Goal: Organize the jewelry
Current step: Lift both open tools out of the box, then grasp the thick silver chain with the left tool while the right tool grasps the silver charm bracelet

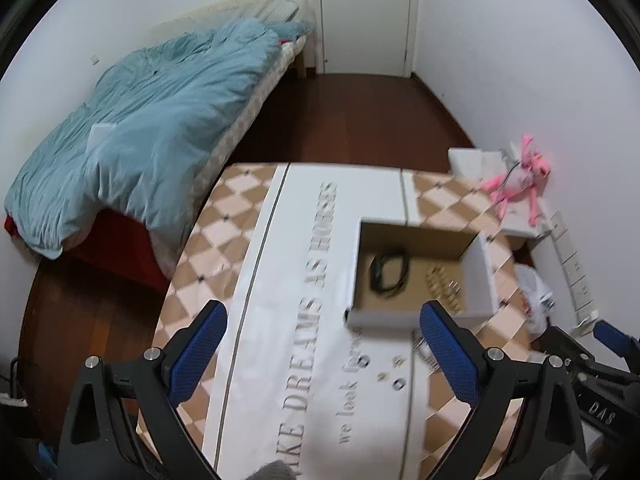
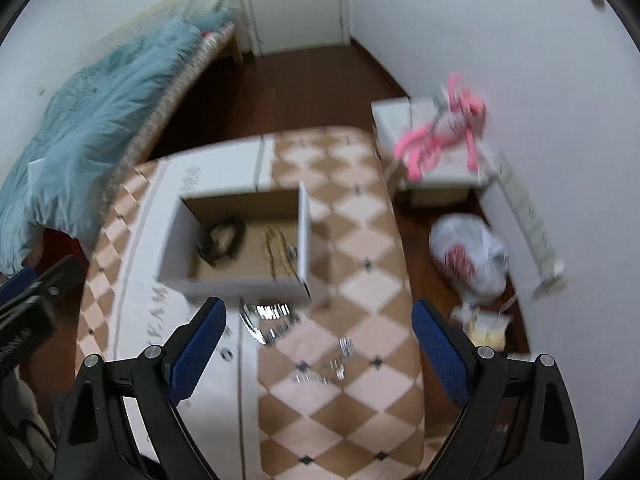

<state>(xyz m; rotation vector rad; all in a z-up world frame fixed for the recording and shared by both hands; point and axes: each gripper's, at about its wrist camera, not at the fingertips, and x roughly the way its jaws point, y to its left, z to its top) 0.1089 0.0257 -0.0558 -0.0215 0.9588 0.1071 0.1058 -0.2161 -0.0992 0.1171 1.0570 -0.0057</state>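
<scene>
An open cardboard box sits on the checked tablecloth. Inside it lie a black cord loop and a gold chain. Small rings and studs lie on the white cloth strip in front of the box. A silver chain and smaller silver pieces lie loose near the box's front. My left gripper hovers open above the rings. My right gripper is open over the silver pieces, holding nothing. The right wrist view is blurred.
The table stands beside a bed with a blue duvet. A pink plush toy lies on a white stool at the right wall. A white plastic bag sits on the wooden floor. A door is at the back.
</scene>
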